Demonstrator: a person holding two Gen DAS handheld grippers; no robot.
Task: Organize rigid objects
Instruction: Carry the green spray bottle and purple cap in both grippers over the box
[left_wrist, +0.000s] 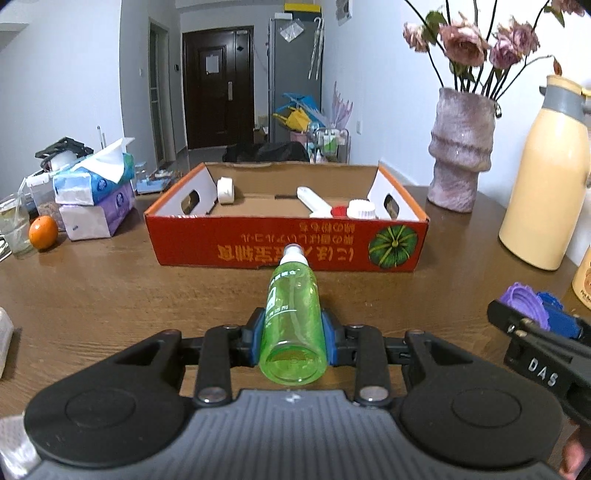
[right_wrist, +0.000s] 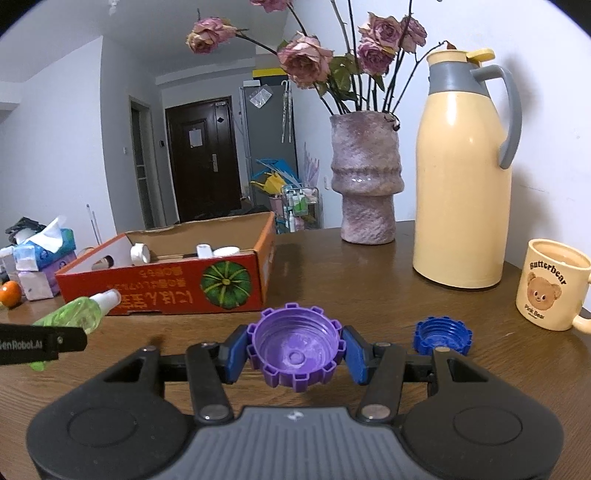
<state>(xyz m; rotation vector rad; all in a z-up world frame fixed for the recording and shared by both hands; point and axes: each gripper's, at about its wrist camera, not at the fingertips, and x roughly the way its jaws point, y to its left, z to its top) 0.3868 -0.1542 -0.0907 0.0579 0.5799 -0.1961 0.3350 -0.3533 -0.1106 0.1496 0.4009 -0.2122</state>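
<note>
My left gripper is shut on a green spray bottle with a white cap, held level and pointing at the red cardboard box. The bottle also shows in the right wrist view. My right gripper is shut on a purple toothed cap, open side up, just above the table. A blue toothed cap lies on the table to its right. The box holds several white items, such as a roll and a red-and-white cap.
A pink vase of dried roses, a yellow thermos jug and a bear mug stand at the right. Tissue packs, an orange and a glass sit at the left of the wooden table.
</note>
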